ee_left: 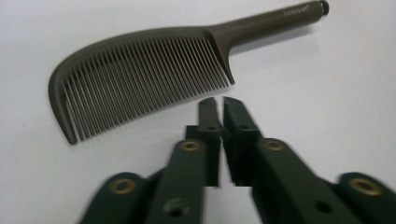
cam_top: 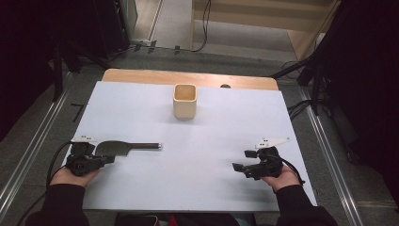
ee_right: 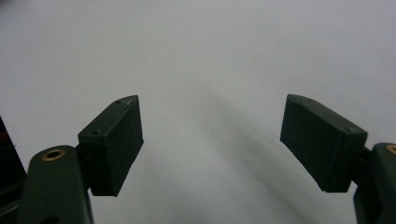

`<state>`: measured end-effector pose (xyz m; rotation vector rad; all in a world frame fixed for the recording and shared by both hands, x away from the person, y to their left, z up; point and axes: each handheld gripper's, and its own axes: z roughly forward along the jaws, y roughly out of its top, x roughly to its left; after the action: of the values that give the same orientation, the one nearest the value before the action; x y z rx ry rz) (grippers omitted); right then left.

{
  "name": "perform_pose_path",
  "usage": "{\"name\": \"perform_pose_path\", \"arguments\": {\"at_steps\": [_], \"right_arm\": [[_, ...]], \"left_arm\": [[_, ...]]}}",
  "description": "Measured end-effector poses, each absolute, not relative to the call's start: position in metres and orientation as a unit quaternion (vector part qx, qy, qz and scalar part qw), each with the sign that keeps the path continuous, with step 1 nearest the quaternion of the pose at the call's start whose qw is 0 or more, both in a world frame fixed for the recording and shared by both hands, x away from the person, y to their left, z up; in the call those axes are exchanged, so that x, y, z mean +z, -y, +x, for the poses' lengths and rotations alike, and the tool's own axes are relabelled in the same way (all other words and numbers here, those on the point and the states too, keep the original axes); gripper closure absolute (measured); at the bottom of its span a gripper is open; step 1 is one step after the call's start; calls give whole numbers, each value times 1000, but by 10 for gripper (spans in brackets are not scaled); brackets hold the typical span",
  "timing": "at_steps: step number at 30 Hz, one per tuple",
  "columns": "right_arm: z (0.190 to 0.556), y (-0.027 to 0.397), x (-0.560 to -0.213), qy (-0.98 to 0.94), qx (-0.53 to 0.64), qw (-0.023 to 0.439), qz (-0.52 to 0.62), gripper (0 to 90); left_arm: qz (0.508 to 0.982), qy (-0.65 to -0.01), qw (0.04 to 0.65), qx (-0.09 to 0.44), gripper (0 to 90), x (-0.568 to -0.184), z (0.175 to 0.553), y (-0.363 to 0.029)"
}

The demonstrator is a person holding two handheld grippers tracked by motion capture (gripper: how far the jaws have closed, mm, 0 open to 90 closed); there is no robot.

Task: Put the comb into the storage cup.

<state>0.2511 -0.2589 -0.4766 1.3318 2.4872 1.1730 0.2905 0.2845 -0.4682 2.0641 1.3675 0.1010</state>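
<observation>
A dark comb is lying flat on the white desk, near its left edge, just ahead of the left tongs. The left gripper view is showing its fine teeth and the jaws nearly together, empty. The right tongs are sitting wide apart over bare desk. A cream cup is standing farther back.

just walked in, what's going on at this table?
A person holds a gripper in each hand over a white table. Nothing is gripped. The left gripper has its jaws all but closed on nothing, just short of a dark comb lying flat. The right gripper is open over bare table. A beige cup stands upright at the far middle, apart from both.
</observation>
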Motion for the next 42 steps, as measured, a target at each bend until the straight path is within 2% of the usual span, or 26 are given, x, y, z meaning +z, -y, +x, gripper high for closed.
{"name": "perform_pose_path", "arguments": {"at_steps": [9, 42], "right_arm": [[251, 259, -476, -814, 384, 45, 435, 194], [250, 260, -477, -815, 377, 47, 438, 194]], "left_arm": [[776, -544, 319, 21, 900, -483, 297, -291], [779, -543, 310, 48, 900, -485, 320, -280]]}}
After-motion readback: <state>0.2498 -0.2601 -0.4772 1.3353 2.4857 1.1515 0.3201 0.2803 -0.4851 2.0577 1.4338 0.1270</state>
